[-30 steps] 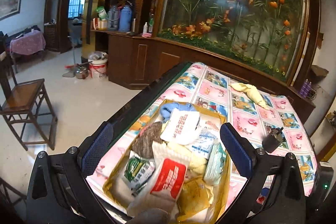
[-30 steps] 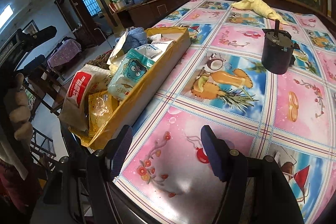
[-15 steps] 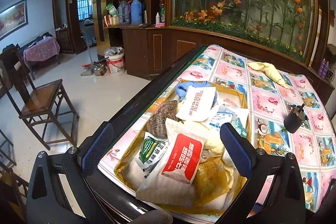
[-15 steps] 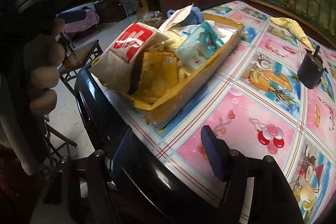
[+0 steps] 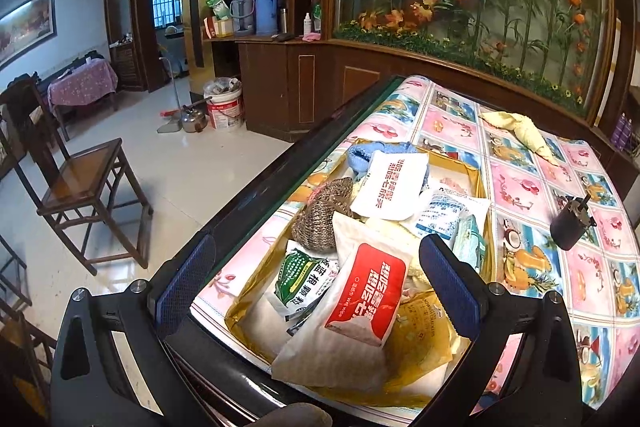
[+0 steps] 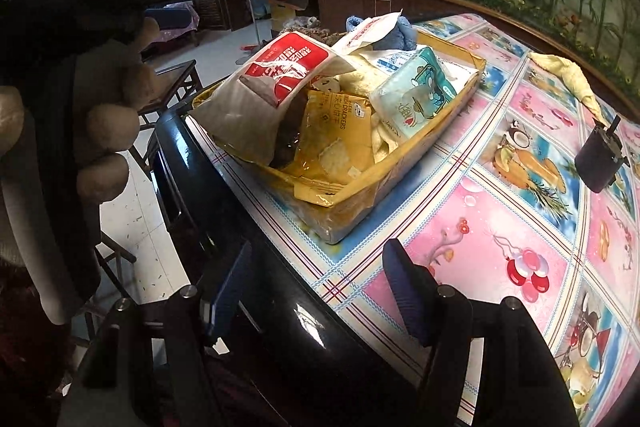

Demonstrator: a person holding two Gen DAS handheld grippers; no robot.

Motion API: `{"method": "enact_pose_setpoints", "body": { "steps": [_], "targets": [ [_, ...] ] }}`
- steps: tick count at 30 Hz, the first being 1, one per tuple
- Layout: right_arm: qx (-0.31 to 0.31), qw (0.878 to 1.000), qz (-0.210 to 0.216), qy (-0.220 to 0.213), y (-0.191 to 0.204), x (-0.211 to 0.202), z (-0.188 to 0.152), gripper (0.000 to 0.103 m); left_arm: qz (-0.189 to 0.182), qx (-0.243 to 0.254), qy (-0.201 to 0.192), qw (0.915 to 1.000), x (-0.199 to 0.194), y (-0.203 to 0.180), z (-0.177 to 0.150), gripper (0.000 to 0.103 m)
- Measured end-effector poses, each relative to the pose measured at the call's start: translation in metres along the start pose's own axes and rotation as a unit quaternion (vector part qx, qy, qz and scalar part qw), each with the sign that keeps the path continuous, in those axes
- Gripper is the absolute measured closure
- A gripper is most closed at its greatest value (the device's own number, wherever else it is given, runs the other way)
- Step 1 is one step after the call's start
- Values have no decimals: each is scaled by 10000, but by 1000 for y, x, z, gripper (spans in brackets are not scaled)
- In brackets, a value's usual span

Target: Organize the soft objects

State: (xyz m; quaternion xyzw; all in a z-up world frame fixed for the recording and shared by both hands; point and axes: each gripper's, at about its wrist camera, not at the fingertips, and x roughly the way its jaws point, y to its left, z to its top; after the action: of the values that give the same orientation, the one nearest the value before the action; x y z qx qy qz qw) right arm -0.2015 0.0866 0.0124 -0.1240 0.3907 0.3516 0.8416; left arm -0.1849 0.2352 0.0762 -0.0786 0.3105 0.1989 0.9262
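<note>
We hold the left gripper (image 5: 316, 277) with its fingers spread wide and empty, above the yellow tray (image 5: 478, 174) of soft packets near the table (image 6: 500, 227) edge. Our right gripper (image 6: 320, 291) is likewise parted, grasping nothing, over the table's near edge short of the tray.

Left tongs (image 5: 316, 283) spread wide, nothing between the pads, hovering over a yellow box (image 5: 478, 175) at the tabletop (image 5: 528, 187) edge. Box crammed with soft packets; red-label pouch (image 5: 360, 299) on top, knit hat (image 5: 324, 215) behind. Yellow cloth (image 5: 516, 131) and dark cup (image 5: 570, 227) apart.
</note>
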Motion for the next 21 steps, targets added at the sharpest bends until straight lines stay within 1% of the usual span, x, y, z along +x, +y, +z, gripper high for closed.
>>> {"method": "enact_pose_setpoints", "body": {
  "steps": [7, 14, 21],
  "targets": [
    [-28, 10000, 1, -15, 3, 0, -1, 35, -14, 2, 29, 10000, 1, 1, 0, 0],
    [79, 9999, 32, -61, 1, -3, -2, 35, -18, -21, 107, 9999, 5, 0, -2, 0],
    [127, 9999, 45, -64, -1, -4, -1, 35, -11, -4, 102, 9999, 5, 1, -2, 0]
  ]
}}
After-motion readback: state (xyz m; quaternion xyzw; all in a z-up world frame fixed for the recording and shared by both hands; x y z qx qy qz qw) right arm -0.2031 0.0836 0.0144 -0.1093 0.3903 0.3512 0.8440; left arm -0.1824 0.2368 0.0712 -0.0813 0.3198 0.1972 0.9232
